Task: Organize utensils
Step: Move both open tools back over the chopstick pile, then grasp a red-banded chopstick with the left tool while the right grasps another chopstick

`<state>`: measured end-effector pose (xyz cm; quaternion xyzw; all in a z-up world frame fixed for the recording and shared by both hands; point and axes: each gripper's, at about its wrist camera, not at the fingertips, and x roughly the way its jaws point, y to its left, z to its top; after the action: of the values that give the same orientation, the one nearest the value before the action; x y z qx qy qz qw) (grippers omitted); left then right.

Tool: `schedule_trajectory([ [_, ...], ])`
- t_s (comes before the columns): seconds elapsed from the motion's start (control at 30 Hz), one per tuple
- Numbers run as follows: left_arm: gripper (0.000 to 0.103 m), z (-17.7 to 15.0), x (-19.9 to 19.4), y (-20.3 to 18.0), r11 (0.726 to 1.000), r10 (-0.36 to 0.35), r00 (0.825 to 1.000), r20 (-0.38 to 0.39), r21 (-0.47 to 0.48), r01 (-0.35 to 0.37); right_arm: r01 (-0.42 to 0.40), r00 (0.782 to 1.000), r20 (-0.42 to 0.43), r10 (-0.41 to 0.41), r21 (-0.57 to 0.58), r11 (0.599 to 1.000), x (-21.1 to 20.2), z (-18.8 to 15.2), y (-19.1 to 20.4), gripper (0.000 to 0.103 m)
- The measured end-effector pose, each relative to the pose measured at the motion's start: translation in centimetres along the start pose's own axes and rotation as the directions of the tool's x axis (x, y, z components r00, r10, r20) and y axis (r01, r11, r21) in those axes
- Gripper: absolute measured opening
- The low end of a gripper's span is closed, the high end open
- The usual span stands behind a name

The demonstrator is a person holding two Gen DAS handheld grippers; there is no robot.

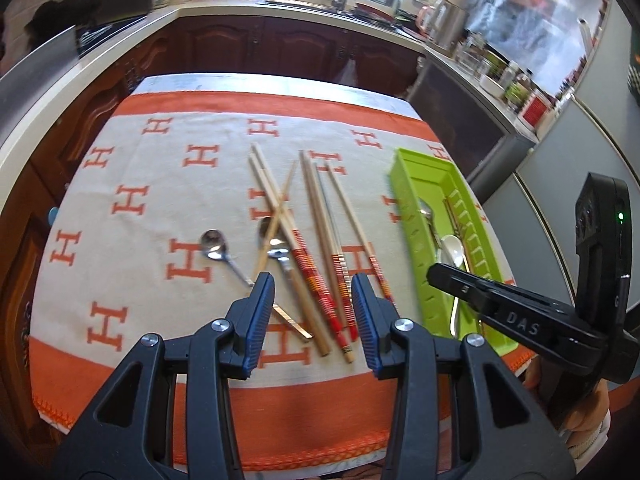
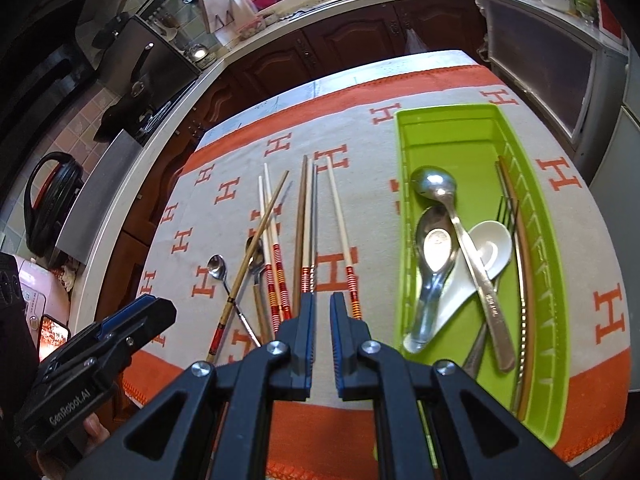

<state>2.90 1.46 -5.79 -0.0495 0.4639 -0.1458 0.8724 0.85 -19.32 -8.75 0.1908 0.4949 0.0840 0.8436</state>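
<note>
Grippers hang tilted down over the cloth (image 1: 132,200). Left gripper (image 1: 313,312) has its jaws partly apart, holding nothing, above the loose chopsticks (image 1: 320,216) and spoons (image 1: 214,244). Right gripper (image 2: 320,320) is nearly closed and empty, near the chopsticks' banded ends. Tray (image 2: 448,128) sits to the right, holding 2 metal spoons (image 2: 434,248), a white spoon (image 2: 490,248), a fork, and chopsticks along its slotted side.

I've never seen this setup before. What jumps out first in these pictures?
The bright green tray at the cloth's right side, already holding spoons and a white ladle-spoon. Left of it, loose chopsticks and small spoons lie scattered on the orange-lettered cloth, with both black tools above, holding nothing.
</note>
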Motion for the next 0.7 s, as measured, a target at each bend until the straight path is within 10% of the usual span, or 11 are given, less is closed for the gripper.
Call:
schedule_trajectory([
  [0.33,0.037,-0.9,1.0,5.1,0.996,0.015,1.000,-0.015,-0.084,-0.016,0.002,0.999,-0.032,-0.003,-0.022,1.000,1.9,0.8,1.2,0.008],
  [0.7,0.037,-0.5,5.2,3.9,0.998,-0.014,1.000,-0.021,0.066,0.015,0.045,0.996,-0.072,-0.047,-0.034,0.998,4.8,3.0,1.3,0.008],
])
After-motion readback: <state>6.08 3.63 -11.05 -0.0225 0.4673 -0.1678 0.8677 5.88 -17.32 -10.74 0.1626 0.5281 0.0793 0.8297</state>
